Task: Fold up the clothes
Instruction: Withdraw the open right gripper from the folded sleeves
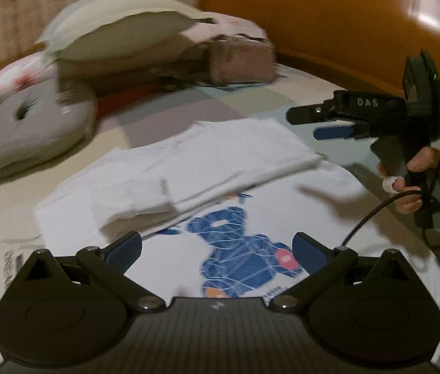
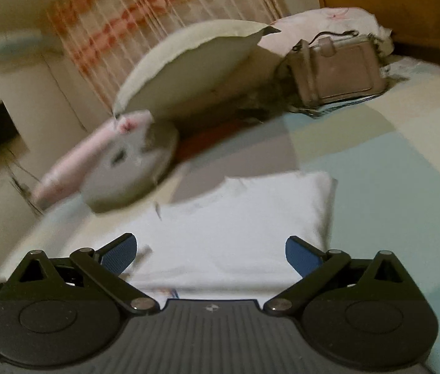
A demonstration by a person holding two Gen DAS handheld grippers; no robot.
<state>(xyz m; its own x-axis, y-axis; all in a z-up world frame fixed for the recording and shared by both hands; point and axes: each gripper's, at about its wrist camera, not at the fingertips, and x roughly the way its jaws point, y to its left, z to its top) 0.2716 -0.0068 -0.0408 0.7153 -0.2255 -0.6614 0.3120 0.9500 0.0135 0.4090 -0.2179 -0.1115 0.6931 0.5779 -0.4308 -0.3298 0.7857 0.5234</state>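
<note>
On bed (image 1: 282,93): white T-shirt (image 1: 270,193) partly folded, far side laid over (print showing). Near half left. Left gripper (image 1: 217,247) and right gripper (image 2: 210,254) both spread, empty.

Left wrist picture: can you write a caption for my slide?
Both grippers open above a half-folded white T-shirt with a blue bear print on the bed.

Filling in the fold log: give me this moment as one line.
stage: white T-shirt with blue print partly folded on bed | left gripper: open, empty | right gripper: open, empty, above shirt
</note>
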